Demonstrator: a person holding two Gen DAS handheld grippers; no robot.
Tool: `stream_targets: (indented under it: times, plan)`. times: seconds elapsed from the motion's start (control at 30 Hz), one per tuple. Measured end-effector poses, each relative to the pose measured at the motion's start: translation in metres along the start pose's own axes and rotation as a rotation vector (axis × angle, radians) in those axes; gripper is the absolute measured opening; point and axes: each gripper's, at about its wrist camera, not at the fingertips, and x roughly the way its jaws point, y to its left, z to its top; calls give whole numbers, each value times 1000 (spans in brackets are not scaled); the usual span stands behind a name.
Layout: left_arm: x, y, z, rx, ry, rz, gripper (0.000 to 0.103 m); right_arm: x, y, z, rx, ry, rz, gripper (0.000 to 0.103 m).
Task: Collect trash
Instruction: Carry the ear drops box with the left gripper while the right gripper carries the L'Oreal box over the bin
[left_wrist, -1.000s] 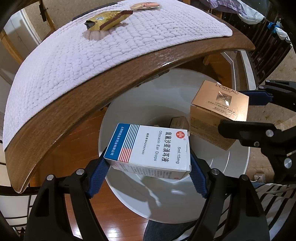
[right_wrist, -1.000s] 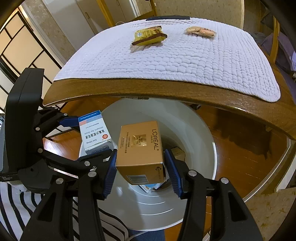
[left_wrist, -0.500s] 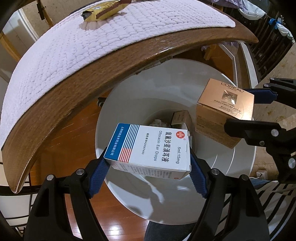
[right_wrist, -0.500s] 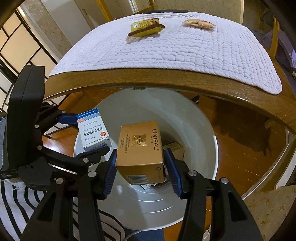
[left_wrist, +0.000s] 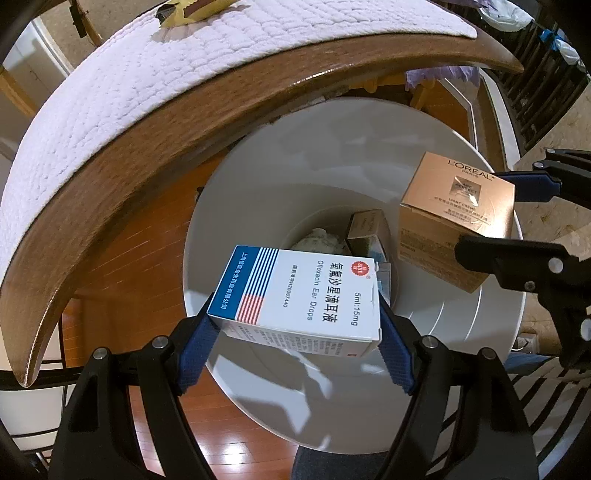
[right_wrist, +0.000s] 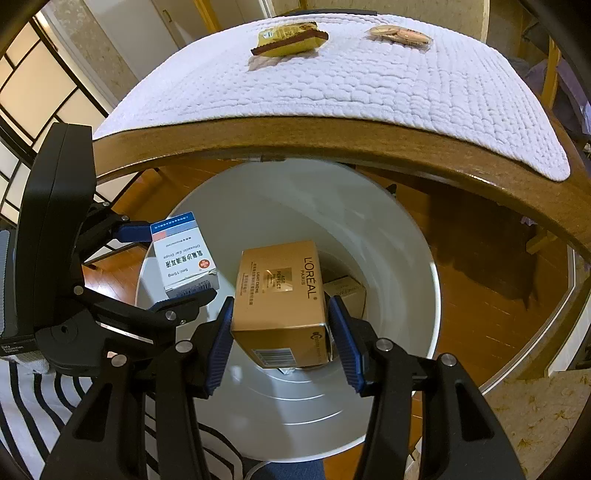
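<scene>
Warm indoor light, fairly bright, falls from above in both fisheye views. The white bin (left_wrist: 461, 314) shows soft shadows of the gripper arms on its inner wall near 6 o'clock. The wooden floor (left_wrist: 207, 435) carries small white glare spots at 7 o'clock. A gold carton (left_wrist: 461, 199) gleams at 3 o'clock. Strong barrel distortion bends the table edge (right_wrist: 332, 140) into an arc; black vignette fills all 4 corners. Printed text is sharp at centre; the bin rim at 12 o'clock looks slightly smeared.
</scene>
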Motion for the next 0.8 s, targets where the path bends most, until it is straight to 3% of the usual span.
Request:
stream_targets:
  times: [0.8]
  plan:
    - [8, 0, 3, 10, 16, 1, 79, 7, -1, 3, 5, 20, -5, 50]
